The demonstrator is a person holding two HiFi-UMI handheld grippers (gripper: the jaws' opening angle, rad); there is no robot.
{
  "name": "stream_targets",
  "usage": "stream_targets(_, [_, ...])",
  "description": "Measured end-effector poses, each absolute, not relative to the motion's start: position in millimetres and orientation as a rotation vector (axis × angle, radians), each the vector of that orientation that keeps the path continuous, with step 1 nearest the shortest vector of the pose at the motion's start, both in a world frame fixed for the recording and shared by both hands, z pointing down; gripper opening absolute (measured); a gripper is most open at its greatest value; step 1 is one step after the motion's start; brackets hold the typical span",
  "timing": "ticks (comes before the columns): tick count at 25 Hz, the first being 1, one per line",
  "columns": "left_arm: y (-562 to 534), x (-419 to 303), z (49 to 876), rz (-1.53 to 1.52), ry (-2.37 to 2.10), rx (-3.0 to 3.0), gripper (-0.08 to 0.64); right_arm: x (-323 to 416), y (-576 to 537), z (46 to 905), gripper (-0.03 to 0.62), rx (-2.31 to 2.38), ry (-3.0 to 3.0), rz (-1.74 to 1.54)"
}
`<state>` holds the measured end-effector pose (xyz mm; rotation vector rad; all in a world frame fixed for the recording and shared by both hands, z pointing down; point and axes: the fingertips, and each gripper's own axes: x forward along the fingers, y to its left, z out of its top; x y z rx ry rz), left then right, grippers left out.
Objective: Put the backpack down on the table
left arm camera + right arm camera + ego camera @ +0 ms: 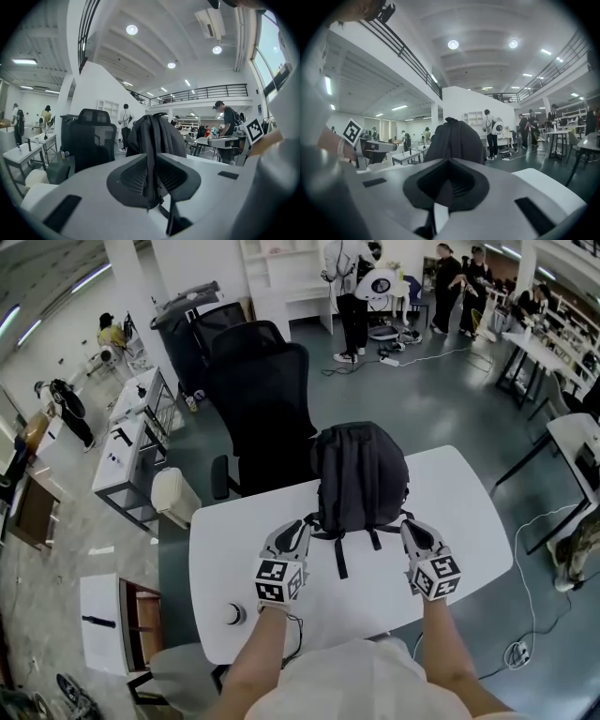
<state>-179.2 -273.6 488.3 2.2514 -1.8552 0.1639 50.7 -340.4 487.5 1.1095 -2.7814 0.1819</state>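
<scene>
Black strap (151, 157) pinched between jaws of left gripper (152, 186). Upright backpack (159, 135) seen behind. Black chair (91, 140) seen at left.

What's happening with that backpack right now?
A person has a black backpack upright at the far side of the white table, with a gripper in each hand. The left gripper is clamped on its left strap, the right gripper on its right strap. Whether its base rests on the table I cannot tell.

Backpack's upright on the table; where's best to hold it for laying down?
By its shoulder straps, from the near side: the backpack stands upright with straps hanging toward you. The left gripper and right gripper are each shut on one.
</scene>
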Motion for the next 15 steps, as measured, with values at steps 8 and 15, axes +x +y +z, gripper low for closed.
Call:
stream_targets(8, [-264, -181, 468, 0.157, -1.895, 2.281, 0.064, 57, -333, 465, 0.017, 1.141, -2.809, 0.135])
stream_targets(15, [-257, -187, 463, 0.166, -1.926, 2.274, 0.034, 56, -325, 461, 0.017, 1.133, -2.818, 0.114])
